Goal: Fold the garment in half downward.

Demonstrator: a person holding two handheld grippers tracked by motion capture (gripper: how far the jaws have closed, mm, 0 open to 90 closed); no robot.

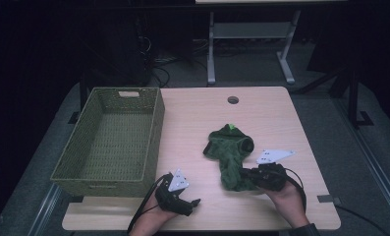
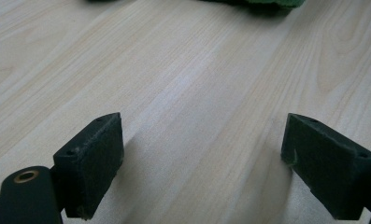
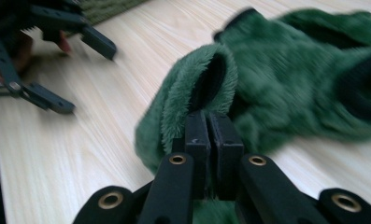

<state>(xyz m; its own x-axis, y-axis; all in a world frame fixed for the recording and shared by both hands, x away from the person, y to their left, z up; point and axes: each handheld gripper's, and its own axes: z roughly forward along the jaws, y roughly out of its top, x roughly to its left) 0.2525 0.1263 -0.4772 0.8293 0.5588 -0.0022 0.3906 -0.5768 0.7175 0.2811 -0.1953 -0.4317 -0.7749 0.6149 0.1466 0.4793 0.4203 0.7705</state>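
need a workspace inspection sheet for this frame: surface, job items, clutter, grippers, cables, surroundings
Surface: light wood table, round hole near the far edge.
Job's things: green fuzzy garment crumpled right of centre, one end pinched; woven green basket at the left, nothing seen inside.
Clutter: nothing seen.
Grippers: right hand-held gripper shut on a fold of the garment; left hand-held gripper open over bare wood near the front edge, holding nothing.
Cables: a black cable trails from the left gripper, another loops from the right; more cables on the floor behind.
Surroundings: dark room, grey floor, white table frame beyond.
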